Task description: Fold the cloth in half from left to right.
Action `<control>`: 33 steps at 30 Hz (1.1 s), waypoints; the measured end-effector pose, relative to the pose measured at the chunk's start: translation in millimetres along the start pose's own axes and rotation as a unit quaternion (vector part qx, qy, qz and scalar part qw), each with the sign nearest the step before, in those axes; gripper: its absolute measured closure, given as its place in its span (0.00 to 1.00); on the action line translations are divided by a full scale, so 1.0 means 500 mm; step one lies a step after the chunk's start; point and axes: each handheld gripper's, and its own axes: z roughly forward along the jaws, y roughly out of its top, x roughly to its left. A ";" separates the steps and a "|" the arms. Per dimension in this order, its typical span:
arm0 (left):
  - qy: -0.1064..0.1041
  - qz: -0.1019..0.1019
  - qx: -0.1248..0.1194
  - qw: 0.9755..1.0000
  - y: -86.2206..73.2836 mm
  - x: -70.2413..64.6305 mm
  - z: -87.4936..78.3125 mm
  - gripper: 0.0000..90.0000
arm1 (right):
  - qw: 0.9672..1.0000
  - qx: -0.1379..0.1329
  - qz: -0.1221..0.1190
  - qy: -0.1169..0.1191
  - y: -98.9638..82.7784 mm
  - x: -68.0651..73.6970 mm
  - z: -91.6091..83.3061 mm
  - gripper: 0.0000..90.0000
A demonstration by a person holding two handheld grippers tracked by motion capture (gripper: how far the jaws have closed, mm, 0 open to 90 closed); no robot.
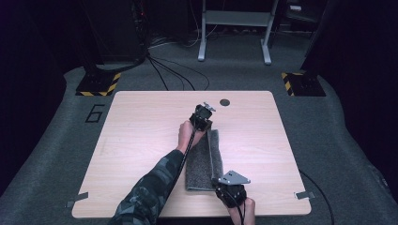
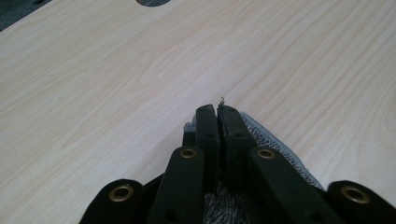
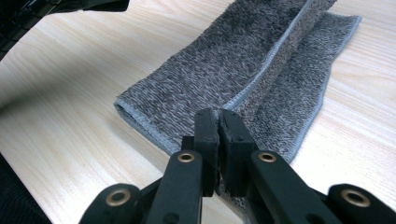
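A: Where does the high view sit?
B: Above the near edge, facing forward and down over the whole counter (image 1: pixel 141 140).
A: And the two gripper views?
B: Low and close over the wood; all three share the grey towel (image 3: pixel 224 70).

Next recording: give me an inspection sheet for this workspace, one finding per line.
Surface: light wooden table, round dark hole near far edge, tape tabs at near corners.
Job's things: grey towel, folded lengthwise, flat on the table.
Clutter: nothing seen.
Grippers: left tongs shut on the towel's far end; right tongs shut on its near edge.
Cables: one trails from each gripper; black cables on the floor beyond.
Surroundings: grey carpet, hazard-striped bases, white frame legs.
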 end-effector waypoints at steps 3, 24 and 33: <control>-0.003 -0.002 -0.002 1.000 0.001 -0.001 0.001 0.97 | 1.000 -0.001 0.001 -0.004 -0.002 -0.003 -0.003 0.96; -0.029 -0.027 -0.013 0.999 0.006 -0.007 0.010 0.49 | 0.999 -0.002 0.032 -0.033 -0.014 -0.017 -0.013 0.73; -0.022 -0.039 -0.023 0.999 -0.015 0.022 -0.034 0.25 | 0.997 0.004 0.062 -0.055 -0.012 -0.045 -0.014 0.40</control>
